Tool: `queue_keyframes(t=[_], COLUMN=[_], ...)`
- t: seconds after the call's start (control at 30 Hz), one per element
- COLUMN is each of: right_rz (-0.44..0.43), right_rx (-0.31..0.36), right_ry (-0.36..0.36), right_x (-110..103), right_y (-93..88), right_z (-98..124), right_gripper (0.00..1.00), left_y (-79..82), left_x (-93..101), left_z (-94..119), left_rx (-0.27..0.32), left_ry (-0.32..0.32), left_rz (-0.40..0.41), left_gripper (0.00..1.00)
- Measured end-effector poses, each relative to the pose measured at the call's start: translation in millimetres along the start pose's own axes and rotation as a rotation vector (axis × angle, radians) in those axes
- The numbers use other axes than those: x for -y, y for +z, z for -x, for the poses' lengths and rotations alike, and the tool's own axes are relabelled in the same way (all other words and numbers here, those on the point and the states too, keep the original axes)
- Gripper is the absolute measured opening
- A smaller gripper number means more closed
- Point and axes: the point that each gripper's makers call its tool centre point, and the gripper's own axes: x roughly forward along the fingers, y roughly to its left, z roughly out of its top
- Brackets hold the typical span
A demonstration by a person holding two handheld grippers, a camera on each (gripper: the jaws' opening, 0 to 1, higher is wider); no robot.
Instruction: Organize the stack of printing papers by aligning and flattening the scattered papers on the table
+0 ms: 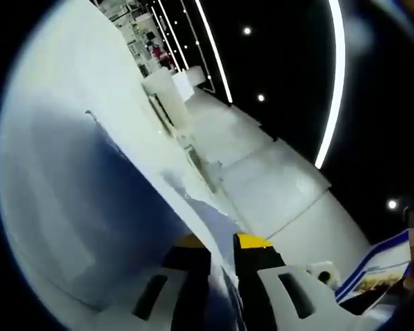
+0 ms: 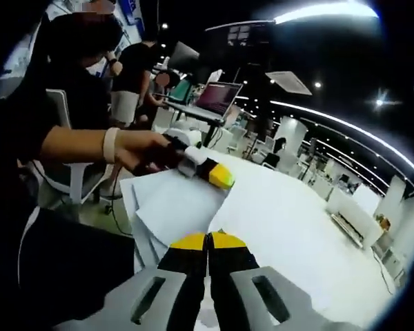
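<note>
A stack of white printing papers (image 1: 90, 207) rises tilted up the left gripper view, and one edge runs down between my left gripper's (image 1: 221, 241) yellow-tipped jaws, which are shut on it. In the right gripper view the papers (image 2: 172, 203) fan out unevenly over the near edge of a white table (image 2: 297, 227). There, a person's hand (image 2: 141, 148) holds the left gripper (image 2: 217, 176), clamped on the far edge of the sheets. My right gripper (image 2: 208, 240) has its jaws pressed together at the near edge of the same sheets.
People sit behind the table by an open laptop (image 2: 217, 96). A grey office chair (image 2: 72, 172) stands close on the left. More white desks (image 2: 352, 214) stand at the far right. A blue-striped printed sheet (image 1: 376, 265) lies at the lower right.
</note>
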Motion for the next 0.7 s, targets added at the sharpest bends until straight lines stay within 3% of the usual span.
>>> queue_keyframes(t=[0.27, 0.47, 0.7], right_rz=[0.036, -0.036, 0.035], right_rx=[-0.05, -0.06, -0.041], right_ry=[-0.001, -0.06, 0.063], right_x=[-4.5, 23.3, -31.5], right_y=[-16.3, -25.7, -10.5], right_z=[4.3, 12.6, -3.1], right_gripper=[0.0, 0.0, 0.0], left_y=[0.0, 0.6, 1.4], left_x=[1.6, 2.3, 0.2], left_z=[-0.4, -0.3, -0.4], left_rx=[0.002, 0.006, 0.003], left_ry=[-0.004, -0.007, -0.001], left_rz=[-0.003, -0.001, 0.006], left_gripper=[0.18, 0.18, 0.18])
